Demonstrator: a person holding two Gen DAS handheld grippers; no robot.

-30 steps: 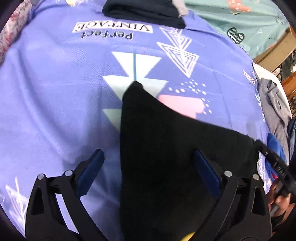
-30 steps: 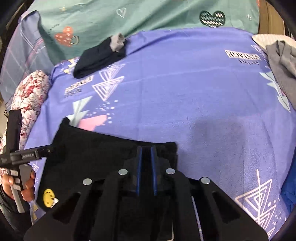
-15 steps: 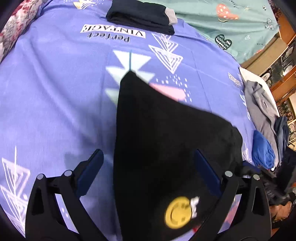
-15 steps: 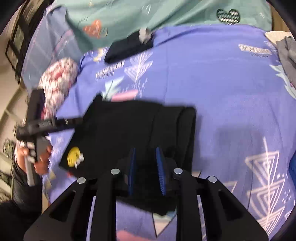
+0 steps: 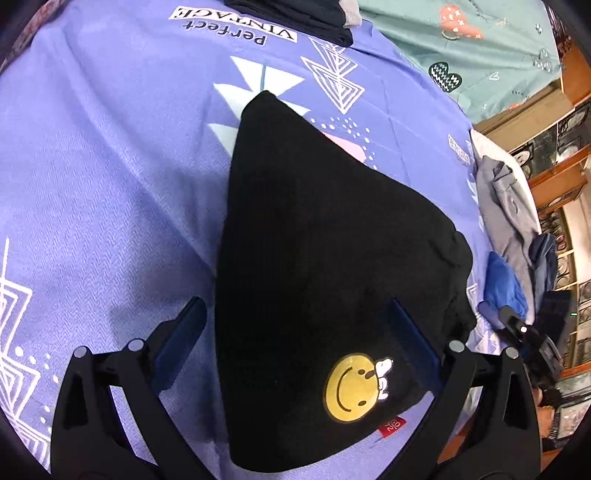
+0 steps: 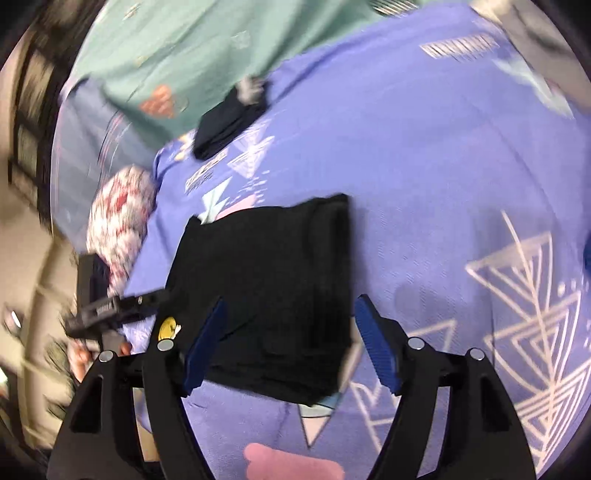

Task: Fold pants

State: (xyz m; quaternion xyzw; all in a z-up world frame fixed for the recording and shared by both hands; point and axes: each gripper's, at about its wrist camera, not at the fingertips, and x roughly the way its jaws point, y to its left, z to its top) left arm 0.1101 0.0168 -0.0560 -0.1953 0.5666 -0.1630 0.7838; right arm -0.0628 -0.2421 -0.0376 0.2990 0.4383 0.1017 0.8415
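Black pants (image 5: 317,258) lie folded flat on a purple printed bedsheet (image 5: 103,177), with a yellow smiley patch (image 5: 351,391) near the close corner. My left gripper (image 5: 295,339) is open, its fingers wide apart above the near part of the pants. In the right wrist view the pants (image 6: 266,288) lie as a dark rectangle. My right gripper (image 6: 291,347) is open above their near edge and holds nothing. The left gripper (image 6: 110,306) shows at the left of that view.
A folded dark garment (image 5: 303,14) lies at the far end of the sheet, also in the right wrist view (image 6: 229,122). Grey (image 5: 506,206) and blue clothes (image 5: 502,284) are piled at the right edge. A floral pillow (image 6: 118,221) and teal sheet (image 6: 207,48) lie beyond.
My right gripper has opened, let go of the pants and drawn back. The left gripper has pulled back, so the smiley patch and near corner now show.
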